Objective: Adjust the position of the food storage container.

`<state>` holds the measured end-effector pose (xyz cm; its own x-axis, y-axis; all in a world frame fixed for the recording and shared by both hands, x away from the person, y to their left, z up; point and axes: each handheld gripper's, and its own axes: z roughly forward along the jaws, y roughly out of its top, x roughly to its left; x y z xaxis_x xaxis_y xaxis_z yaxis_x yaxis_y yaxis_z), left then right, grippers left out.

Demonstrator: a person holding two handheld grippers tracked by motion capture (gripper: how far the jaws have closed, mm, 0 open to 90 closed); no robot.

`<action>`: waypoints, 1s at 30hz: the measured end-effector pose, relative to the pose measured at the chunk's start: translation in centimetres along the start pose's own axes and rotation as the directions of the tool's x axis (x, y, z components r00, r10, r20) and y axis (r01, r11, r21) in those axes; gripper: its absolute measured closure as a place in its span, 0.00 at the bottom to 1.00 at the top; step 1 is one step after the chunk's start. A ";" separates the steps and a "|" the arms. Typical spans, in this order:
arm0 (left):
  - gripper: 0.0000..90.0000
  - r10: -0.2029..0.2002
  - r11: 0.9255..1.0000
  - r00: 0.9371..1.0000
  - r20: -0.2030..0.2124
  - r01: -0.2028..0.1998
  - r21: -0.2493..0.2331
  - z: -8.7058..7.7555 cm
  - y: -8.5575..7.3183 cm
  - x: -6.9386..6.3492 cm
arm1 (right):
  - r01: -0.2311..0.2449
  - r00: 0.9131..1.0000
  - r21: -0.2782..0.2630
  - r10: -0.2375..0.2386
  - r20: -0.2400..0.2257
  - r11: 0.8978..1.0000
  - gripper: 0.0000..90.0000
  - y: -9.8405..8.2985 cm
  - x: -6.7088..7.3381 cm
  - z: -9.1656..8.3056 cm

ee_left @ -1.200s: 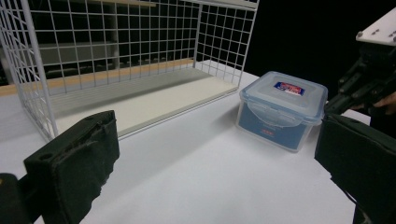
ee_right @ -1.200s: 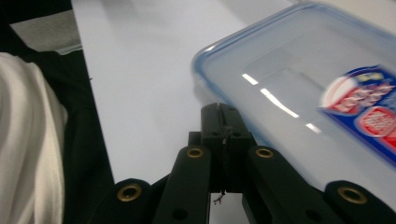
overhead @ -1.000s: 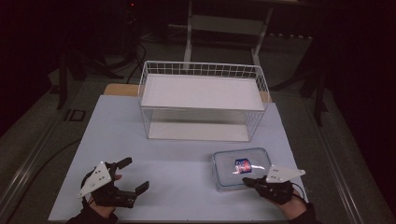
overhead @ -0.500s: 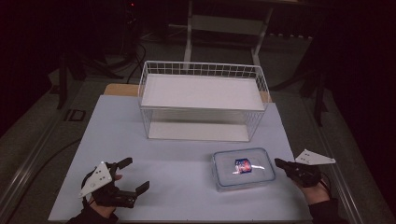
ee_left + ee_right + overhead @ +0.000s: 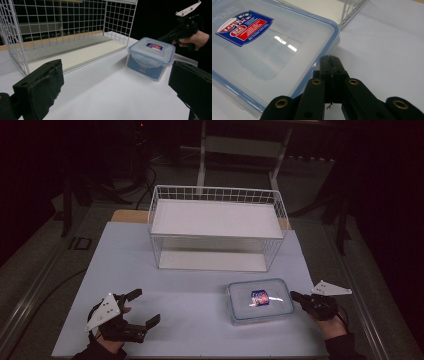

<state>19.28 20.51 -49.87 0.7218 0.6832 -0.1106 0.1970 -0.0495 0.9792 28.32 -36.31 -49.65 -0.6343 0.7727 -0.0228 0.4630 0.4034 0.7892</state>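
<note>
A clear lidded container (image 5: 260, 301) with a blue seal rim and a red-and-blue label sits closed on the white table (image 5: 190, 275), just in front of the wire basket's (image 5: 217, 227) right end; its contents cannot be made out. The basket holds nothing but its white floor panel. The container's long side runs parallel to the basket's front. The right gripper (image 5: 295, 296), jaws clenched on nothing, points at the container's right edge, just beside it. The left gripper (image 5: 145, 307) rests well to the container's left, jaws spread wide.
</note>
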 end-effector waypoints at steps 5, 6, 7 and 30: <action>0.00 -0.002 1.000 1.000 0.000 0.002 0.001 0.1 0.0 0.0 | 0.000 0.998 -0.005 0.000 -0.063 1.000 1.00 0.4 1.4 0.7; 0.00 -0.002 1.000 1.000 0.000 0.002 0.002 0.1 0.0 0.0 | 0.000 0.998 -0.005 0.000 -0.063 1.000 1.00 0.4 1.4 0.7; 0.00 -0.003 1.000 1.000 0.000 0.003 0.003 0.1 0.0 0.0 | 0.001 0.997 -0.007 -0.001 -0.077 1.000 1.00 0.5 1.7 0.8; 0.00 -0.006 1.000 1.000 0.007 0.006 0.016 0.3 -0.1 0.0 | 0.053 0.971 -0.011 -0.054 -0.232 0.999 1.00 2.8 6.9 3.6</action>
<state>19.42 20.30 -50.03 0.7250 0.6786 -0.1180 0.2122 -0.0570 0.9756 27.49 -28.13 -49.81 -0.7849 0.6147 0.0777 0.4219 0.4384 0.7936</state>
